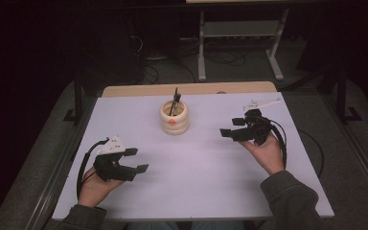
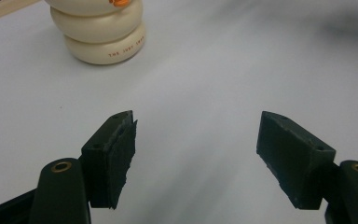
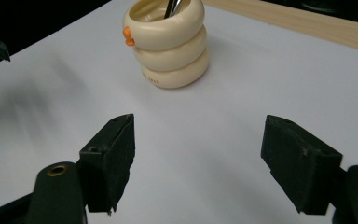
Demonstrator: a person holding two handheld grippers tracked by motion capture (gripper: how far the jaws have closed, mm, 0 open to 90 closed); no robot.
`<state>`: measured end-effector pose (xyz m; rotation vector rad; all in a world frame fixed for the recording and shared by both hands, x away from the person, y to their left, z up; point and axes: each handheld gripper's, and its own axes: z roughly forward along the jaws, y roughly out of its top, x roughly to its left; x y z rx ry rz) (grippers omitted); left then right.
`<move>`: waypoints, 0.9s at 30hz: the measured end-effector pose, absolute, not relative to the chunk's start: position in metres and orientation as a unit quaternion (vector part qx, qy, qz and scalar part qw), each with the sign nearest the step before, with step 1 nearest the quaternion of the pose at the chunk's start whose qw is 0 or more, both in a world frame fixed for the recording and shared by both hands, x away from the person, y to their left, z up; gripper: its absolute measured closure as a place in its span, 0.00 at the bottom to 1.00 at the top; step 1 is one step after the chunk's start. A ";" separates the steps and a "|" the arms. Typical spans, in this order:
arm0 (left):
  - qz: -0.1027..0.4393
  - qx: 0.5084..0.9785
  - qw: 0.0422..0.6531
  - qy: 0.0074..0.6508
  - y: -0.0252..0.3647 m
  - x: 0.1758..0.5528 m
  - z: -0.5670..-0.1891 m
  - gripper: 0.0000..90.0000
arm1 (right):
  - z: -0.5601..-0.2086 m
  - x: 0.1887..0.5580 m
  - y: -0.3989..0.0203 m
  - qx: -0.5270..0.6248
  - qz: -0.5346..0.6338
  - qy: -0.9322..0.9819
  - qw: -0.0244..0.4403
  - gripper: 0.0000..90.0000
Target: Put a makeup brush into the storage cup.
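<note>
A: Two grippers, and you hold both with jaws spread wide and nothing between them. Your left gripper [image 1: 136, 160] sits low over the near left of the white table [image 1: 206, 177].

B: And the right one?

A: Your right gripper [image 1: 231, 128] hangs over the right side, jaws turned toward the middle, pads bare.

B: Where is the cup?

A: The cream ringed holder [image 1: 174, 118] stands upright at the far middle of the table, well apart from both grippers. You see an orange knob [image 3: 128, 36] on its side and dark tools [image 1: 176, 99] standing inside it.
</note>
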<state>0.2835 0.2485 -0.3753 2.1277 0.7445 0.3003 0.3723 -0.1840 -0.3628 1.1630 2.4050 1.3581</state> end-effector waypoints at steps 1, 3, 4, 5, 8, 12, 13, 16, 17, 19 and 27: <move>0.120 0.848 0.421 0.298 0.249 0.284 -0.375 0.31 | -0.364 0.372 -0.185 0.384 0.451 0.802 0.075 0.28; 0.121 0.847 0.422 0.300 0.249 0.284 -0.376 0.30 | -0.364 0.371 -0.185 0.384 0.452 0.801 0.077 0.28; 0.121 0.848 0.420 0.299 0.250 0.284 -0.376 0.30 | -0.365 0.370 -0.185 0.387 0.450 0.801 0.074 0.28; 0.119 0.848 0.420 0.302 0.251 0.284 -0.376 0.30 | -0.366 0.369 -0.185 0.384 0.450 0.802 0.078 0.28; 0.122 0.846 0.422 0.301 0.252 0.285 -0.376 0.29 | -0.369 0.366 -0.186 0.384 0.447 0.804 0.080 0.27; 0.121 0.843 0.426 0.306 0.252 0.284 -0.378 0.29 | -0.372 0.362 -0.188 0.386 0.443 0.805 0.080 0.27; 0.121 0.844 0.423 0.307 0.253 0.284 -0.378 0.29 | -0.372 0.361 -0.189 0.384 0.445 0.805 0.083 0.27; 0.124 0.841 0.426 0.309 0.254 0.283 -0.378 0.29 | -0.374 0.357 -0.190 0.384 0.446 0.804 0.084 0.27; 0.125 0.842 0.426 0.309 0.254 0.283 -0.378 0.29 | -0.375 0.355 -0.191 0.384 0.446 0.804 0.085 0.27; 0.125 0.841 0.426 0.309 0.254 0.283 -0.378 0.29 | -0.376 0.353 -0.191 0.384 0.445 0.804 0.086 0.27; 0.121 0.844 0.423 0.307 0.253 0.282 -0.379 0.29 | -0.383 0.342 -0.201 0.391 0.450 0.798 0.090 0.26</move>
